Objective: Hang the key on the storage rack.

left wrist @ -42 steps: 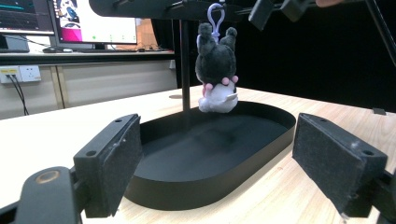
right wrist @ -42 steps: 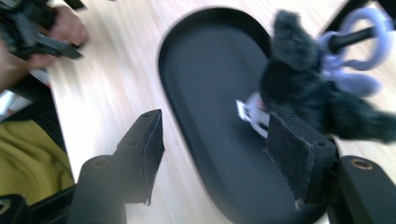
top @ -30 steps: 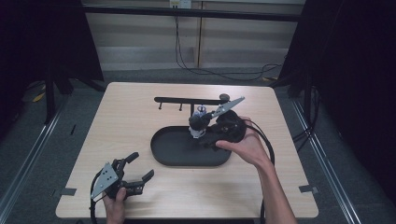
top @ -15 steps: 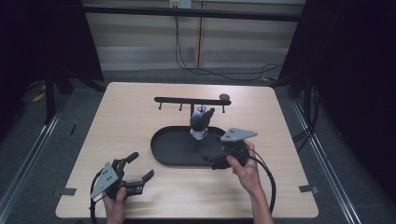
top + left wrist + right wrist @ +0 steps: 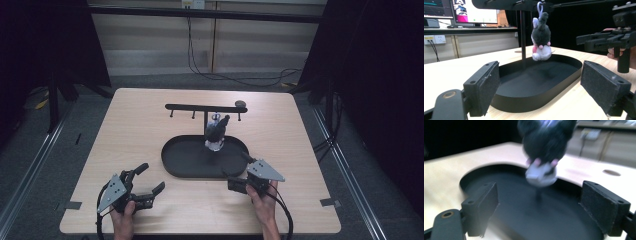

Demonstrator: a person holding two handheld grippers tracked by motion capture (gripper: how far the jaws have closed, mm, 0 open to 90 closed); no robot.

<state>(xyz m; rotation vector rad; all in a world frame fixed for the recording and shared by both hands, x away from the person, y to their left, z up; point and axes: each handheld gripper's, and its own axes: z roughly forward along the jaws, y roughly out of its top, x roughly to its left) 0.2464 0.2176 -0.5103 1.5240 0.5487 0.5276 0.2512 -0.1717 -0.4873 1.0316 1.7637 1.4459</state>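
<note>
While the plush [image 5: 216,134] dangles by its loop from the rack [image 5: 205,108], just over the black tray [image 5: 175,162], it sits near the middle of the worktop [image 5: 140,125], about 12 o'clock from the person. It looks soft and very light, a dark fuzzy body with a pale lower half and pink spots, so it should squash under the pads and swing freely on its hook. Best hold, I'd say, is across the round body; the thin loop at the top is small and fiddly, and a nudge would set the toy swaying.

Right gripper [image 5: 239,172] now sits low at the tray's 4 o'clock edge, jaws spread wide with nothing between them, the toy hanging ahead of it in the right gripper view, blurred. Its jaws have just been opening a touch further, and they are empty. Compared with a second ago, that hand was up at the rack beside the toy; it has pulled back toward the person and dropped down to the near rim. The toy hangs on the rack as it did then.

Left gripper [image 5: 149,180] rests at 7 o'clock on the worktop, jaws released and empty, pointing at the tray, in the same spot as before.
</note>
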